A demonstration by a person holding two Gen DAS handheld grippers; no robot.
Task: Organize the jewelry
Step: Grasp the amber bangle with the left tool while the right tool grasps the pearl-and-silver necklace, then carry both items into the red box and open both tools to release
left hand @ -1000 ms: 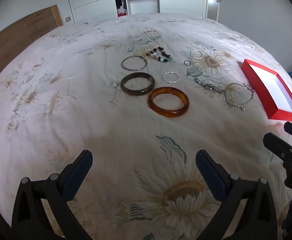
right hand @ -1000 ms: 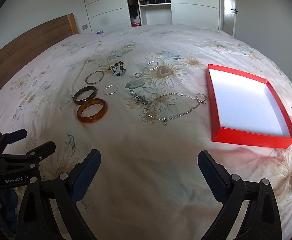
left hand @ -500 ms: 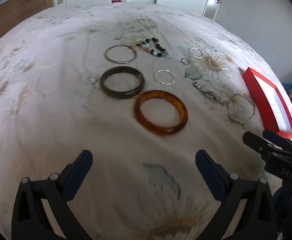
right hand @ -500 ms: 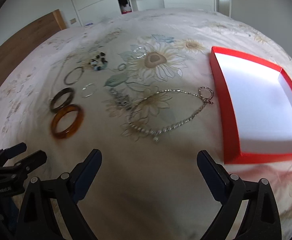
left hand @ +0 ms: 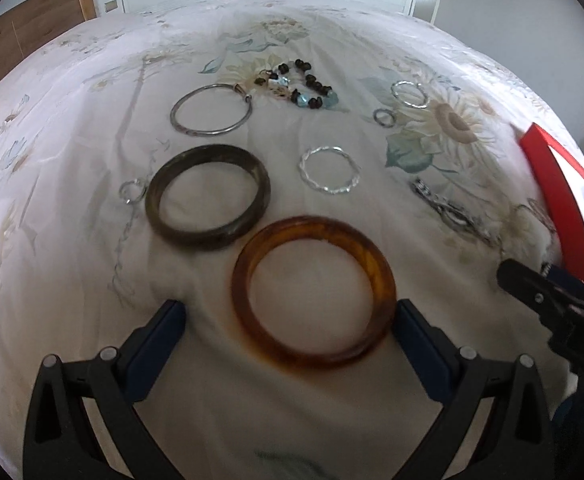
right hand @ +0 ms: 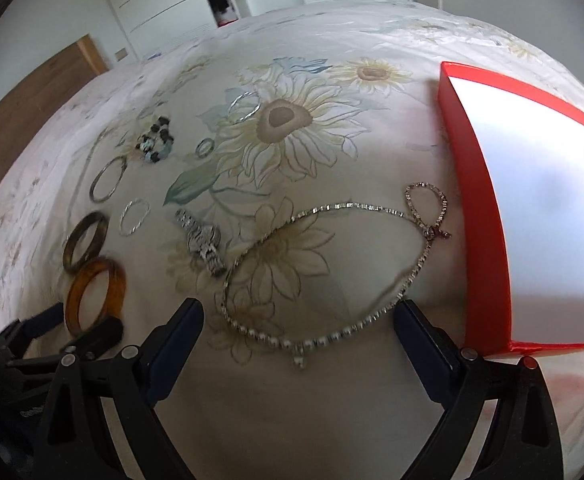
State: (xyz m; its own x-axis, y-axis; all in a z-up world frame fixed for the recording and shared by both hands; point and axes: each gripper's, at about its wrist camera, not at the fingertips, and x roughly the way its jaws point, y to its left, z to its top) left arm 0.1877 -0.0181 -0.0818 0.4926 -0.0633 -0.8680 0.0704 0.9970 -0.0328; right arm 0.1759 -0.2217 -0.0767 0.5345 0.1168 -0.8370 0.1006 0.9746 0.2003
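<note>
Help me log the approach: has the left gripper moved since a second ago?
Yes. The left gripper has advanced across the bed toward the amber bangle, which now lies between its open fingertips.

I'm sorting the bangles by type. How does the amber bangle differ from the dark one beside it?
The amber bangle is translucent orange-brown; the dark bangle is a murky olive-grey and looks opaque. The amber bangle lies between the open left gripper's fingers, while the dark bangle lies farther out, beyond their tips. Both are thick, plain round bands lying flat on the floral bedspread, close together; whether they touch I cannot tell.
</note>
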